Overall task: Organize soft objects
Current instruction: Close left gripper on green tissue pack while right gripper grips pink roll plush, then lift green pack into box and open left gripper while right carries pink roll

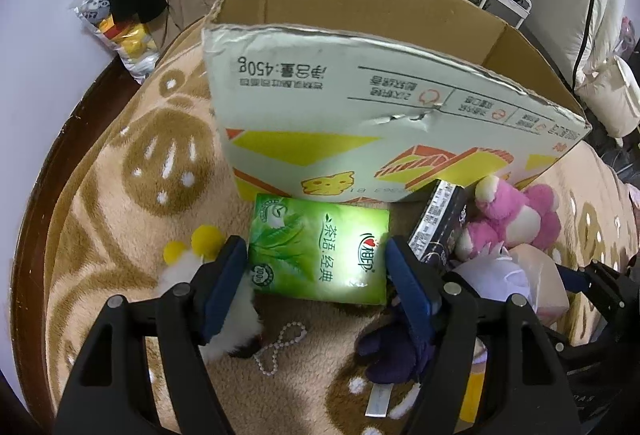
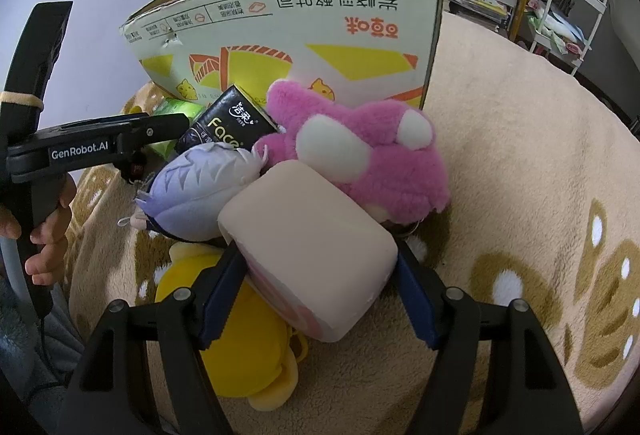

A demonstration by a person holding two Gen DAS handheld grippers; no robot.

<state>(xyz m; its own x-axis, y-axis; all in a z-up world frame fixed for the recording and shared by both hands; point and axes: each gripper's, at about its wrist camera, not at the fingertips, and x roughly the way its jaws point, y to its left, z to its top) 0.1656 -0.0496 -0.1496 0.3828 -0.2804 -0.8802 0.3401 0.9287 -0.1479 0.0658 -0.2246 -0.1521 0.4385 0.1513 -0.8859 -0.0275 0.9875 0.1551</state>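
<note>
Both tongs down over a pile of soft things on a bear-print fleece blanket [image 1: 120, 171], beside an open cardboard box [image 1: 384, 107].

Box stands upright with its print upside down and its inside mostly hidden by the near wall. Pink plush bear [image 2: 360, 151] lies against the box, face not readable. Right gripper [image 2: 318, 291] is clamped on a pale pink foam block [image 2: 312, 255], both blue pads pressing its sides, lower edge cut off by the fingers. Left gripper [image 1: 316, 283] straddles a green tissue pack [image 1: 320, 251]; pads sit at its edges, contact unclear, so cannot tell grip. Lilac-haired plush doll [image 2: 200, 187] and yellow plush [image 2: 248, 355] are partly buried. Black tissue pack [image 2: 232, 125] leans half hidden behind the doll. Bead chain [image 1: 280, 347] lies near the left fingers.
</note>
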